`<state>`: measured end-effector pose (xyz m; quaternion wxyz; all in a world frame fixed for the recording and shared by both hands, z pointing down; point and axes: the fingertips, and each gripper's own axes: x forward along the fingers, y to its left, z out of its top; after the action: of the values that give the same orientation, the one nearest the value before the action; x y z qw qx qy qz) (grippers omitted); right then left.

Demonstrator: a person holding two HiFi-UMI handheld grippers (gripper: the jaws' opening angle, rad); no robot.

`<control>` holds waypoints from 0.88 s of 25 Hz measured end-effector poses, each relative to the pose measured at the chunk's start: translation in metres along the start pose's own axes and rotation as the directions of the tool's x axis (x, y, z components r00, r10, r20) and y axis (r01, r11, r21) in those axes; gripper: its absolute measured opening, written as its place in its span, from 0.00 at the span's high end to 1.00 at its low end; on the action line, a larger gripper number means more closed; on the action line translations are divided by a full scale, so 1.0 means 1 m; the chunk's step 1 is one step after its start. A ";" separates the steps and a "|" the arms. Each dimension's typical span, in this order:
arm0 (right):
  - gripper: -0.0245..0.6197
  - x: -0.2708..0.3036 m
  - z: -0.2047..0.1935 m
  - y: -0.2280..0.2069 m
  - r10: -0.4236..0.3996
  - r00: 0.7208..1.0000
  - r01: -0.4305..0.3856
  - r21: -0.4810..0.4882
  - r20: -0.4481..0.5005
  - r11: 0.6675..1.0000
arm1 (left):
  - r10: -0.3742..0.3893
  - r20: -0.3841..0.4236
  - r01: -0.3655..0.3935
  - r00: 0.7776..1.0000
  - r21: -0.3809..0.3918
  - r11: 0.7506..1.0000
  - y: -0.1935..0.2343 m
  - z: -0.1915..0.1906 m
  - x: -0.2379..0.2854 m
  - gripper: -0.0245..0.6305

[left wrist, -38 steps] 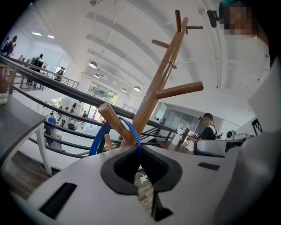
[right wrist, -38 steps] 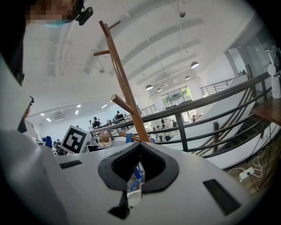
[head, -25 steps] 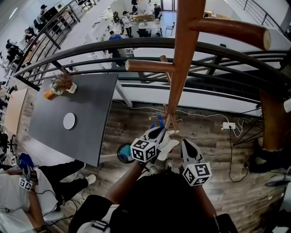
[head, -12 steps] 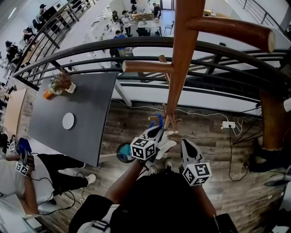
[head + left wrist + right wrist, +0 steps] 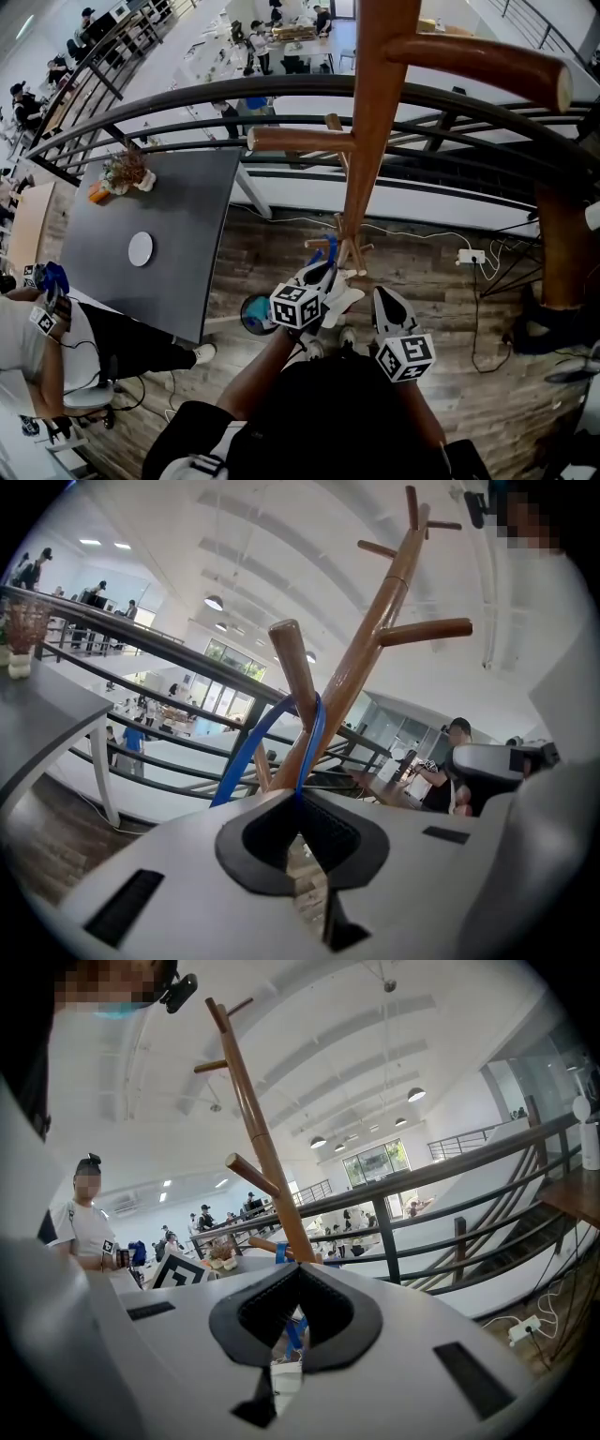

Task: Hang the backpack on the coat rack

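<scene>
The wooden coat rack [image 5: 367, 141] rises in front of me, with pegs at several heights. A blue backpack strap [image 5: 309, 728] is looped over a low peg [image 5: 292, 667] and runs down into my left gripper [image 5: 298, 797], which is shut on it. In the head view that gripper [image 5: 330, 269] sits at the low peg beside the strap [image 5: 325, 246]. My right gripper [image 5: 382, 296] hangs just right of the pole, shut with nothing in it [image 5: 298, 1269]. A bit of blue strap [image 5: 280, 1252] shows beyond its jaws. The backpack's body is hidden.
A curved black railing [image 5: 187, 103] runs behind the rack, with a lower floor beyond. A dark grey table [image 5: 178, 234] with a plant stands at the left. A dark blue round thing [image 5: 253, 317] lies under my left gripper. A seated person [image 5: 56, 375] is at lower left. Cables and a socket [image 5: 471, 259] lie on the wooden floor.
Both grippers have stayed in place. The seated person at the lower left has shifted and raised a hand-held gripper higher.
</scene>
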<state>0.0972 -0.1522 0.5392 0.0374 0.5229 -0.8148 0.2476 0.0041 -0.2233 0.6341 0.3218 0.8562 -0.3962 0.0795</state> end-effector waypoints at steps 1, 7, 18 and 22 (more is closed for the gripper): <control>0.94 0.001 0.000 0.000 0.000 1.000 0.000 0.000 0.000 1.000 | 0.001 -0.002 -0.001 1.000 -0.001 1.000 0.001 -0.001 0.000 0.94; 0.94 0.000 -0.003 0.000 -0.003 1.000 0.003 0.002 0.000 1.000 | 0.004 -0.011 -0.004 1.000 -0.011 1.000 0.004 -0.008 0.001 0.94; 0.94 -0.002 -0.005 -0.004 -0.006 1.000 0.006 0.003 -0.006 1.000 | 0.015 -0.030 -0.015 0.999 -0.025 1.000 0.007 -0.019 0.007 0.94; 0.94 -0.002 -0.005 -0.005 0.000 1.000 0.000 0.002 -0.008 1.000 | 0.020 -0.037 -0.021 0.999 -0.025 0.999 0.008 -0.023 0.011 0.94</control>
<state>0.1016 -0.1499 0.5447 0.0403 0.5221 -0.8143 0.2503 0.0083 -0.2193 0.6600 0.3390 0.8463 -0.4001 0.0934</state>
